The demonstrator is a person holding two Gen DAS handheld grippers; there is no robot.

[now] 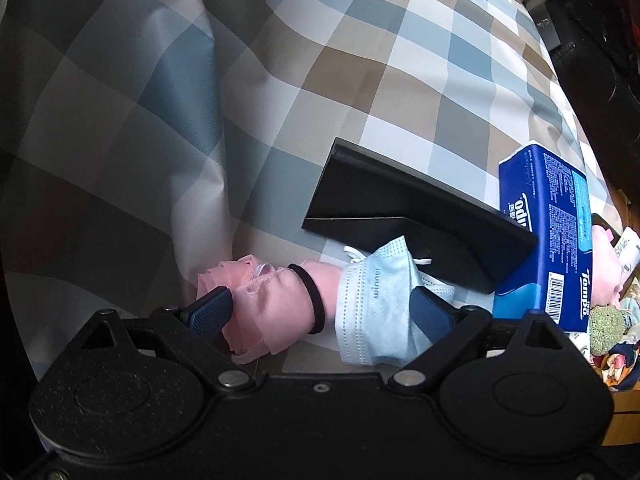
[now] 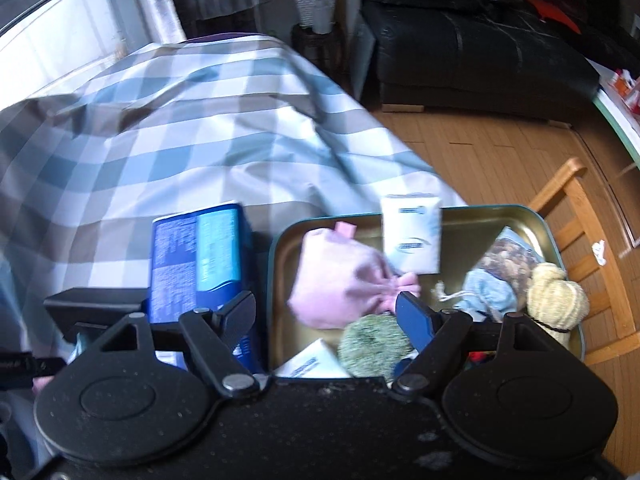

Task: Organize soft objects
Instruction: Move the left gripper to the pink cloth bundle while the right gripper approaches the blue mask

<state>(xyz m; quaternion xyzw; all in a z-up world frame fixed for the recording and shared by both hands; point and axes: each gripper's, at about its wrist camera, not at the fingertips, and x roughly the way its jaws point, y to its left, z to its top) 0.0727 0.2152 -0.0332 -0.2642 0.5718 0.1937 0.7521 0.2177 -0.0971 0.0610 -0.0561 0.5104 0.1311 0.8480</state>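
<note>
Checked cloth in blue, tan and white covers the whole work surface, and everything else sits on it. Next in size, a gold-lined tin rests at the cloth's right edge, already holding a pink pouch, a white tissue packet, a green scrubber, a yellow yarn ball and a drawstring bag. A blue tissue pack stands between the tin and a black stand.

Smallest is the loose bundle: a pink cloth roll ringed by a black hair tie, with a light blue face mask wrapped around its right end. It lies directly ahead of the left gripper, its long axis running across from finger to finger, so the jaws, spread wide, bracket both ends without clearly pinching. I judge this arm the nearer one for the pickup, and the tin lies off to its right, past the tissue pack.

The right gripper hangs over the tin's near edge, wide open and holding nothing.

Only the left view shows the bundle; only the right view, somewhat blurred, shows the tin's contents and the free space left inside.
</note>
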